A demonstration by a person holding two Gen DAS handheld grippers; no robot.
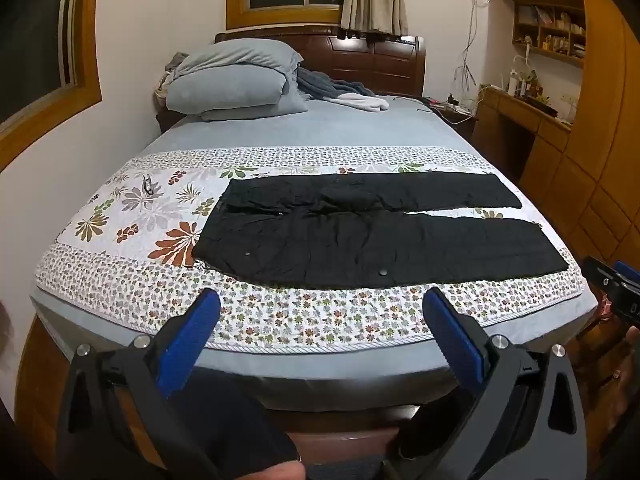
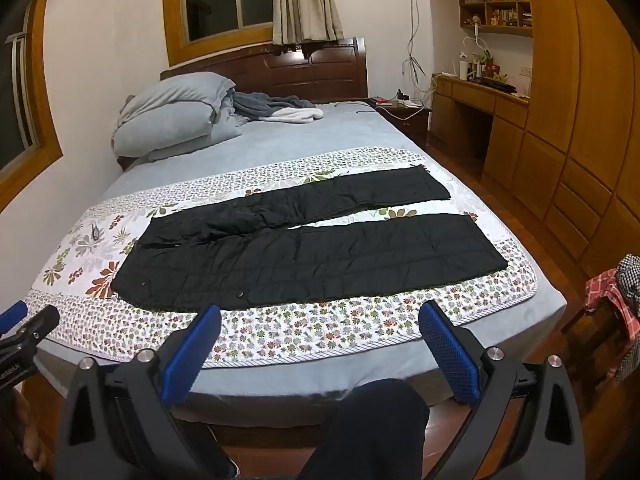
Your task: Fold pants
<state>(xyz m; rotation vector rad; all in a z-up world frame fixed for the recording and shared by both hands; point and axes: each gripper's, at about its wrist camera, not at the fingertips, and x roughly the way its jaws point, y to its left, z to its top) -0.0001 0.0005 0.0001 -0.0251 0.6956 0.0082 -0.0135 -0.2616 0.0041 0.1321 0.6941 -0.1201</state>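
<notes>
Bare quilt (image 1: 280, 320) before pants (image 1: 360, 248)

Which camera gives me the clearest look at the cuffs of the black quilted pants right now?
The right wrist view: both cuff ends of the black quilted pants lie well inside the frame, seen with the gap between the legs. The left wrist view shows the same pants whole too, but their cuffs sit nearer the distorted right edge.

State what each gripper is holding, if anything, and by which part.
Nothing is held. The left gripper and right gripper are both open, short of the black pants lying flat on the bed.
</notes>
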